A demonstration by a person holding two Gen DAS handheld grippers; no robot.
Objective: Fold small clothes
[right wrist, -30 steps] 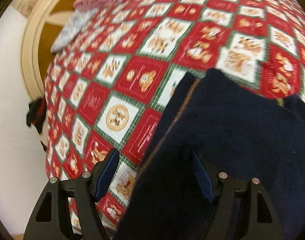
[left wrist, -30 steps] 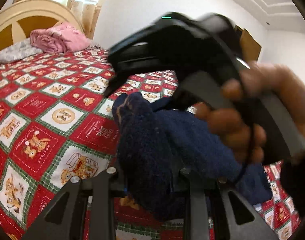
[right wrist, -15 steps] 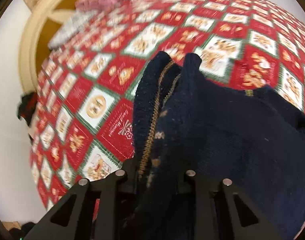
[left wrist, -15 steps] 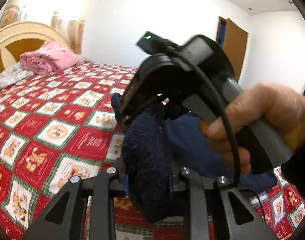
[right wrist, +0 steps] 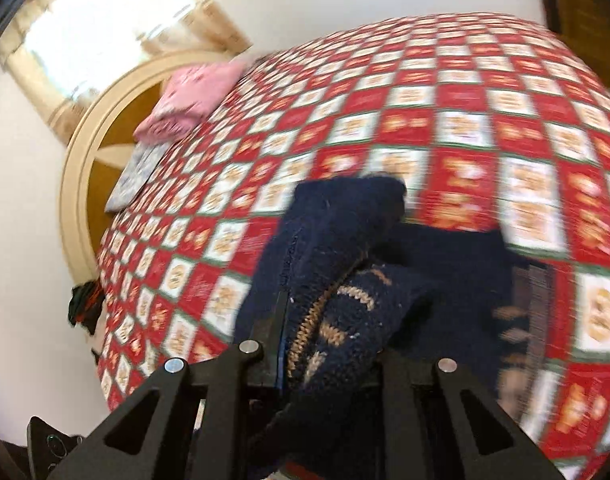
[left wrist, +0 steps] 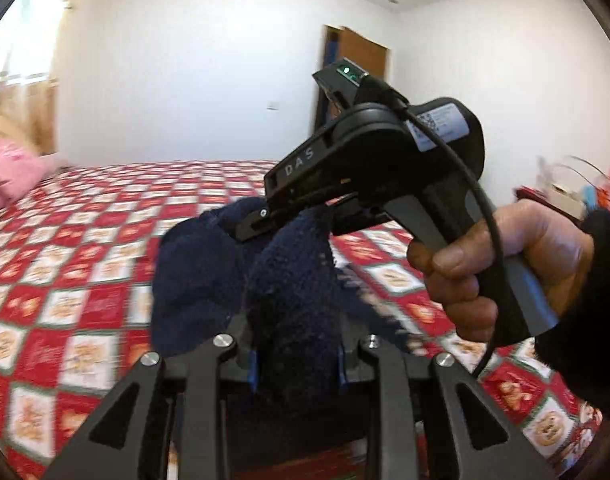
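- Holding a navy knit garment bunched between the left fingers, pads pressed on a thick fold of it.
- Closing on the same garment with the right gripper, tan-patterned edge already caught between its fingers.
- Hanging between the two grips, lifted partly off the bed; rest of the cloth trailing down onto the quilt.
- Right gripper seen in the left view just beyond the left fingers, gripped by a hand; both grips close together on one edge.
- Running away from the fingers toward the far side of the bed, garment's long axis roughly along both cameras' line of sight.
- Judging the next move: carrying the held edge over onto the part lying flat, both hands about equally near.
- Nothing on the quilt near the garment; pink bedding and a grey pillow well apart, by the headboard.
- Blurred surroundings; exact lie of the far edge hard to tell.
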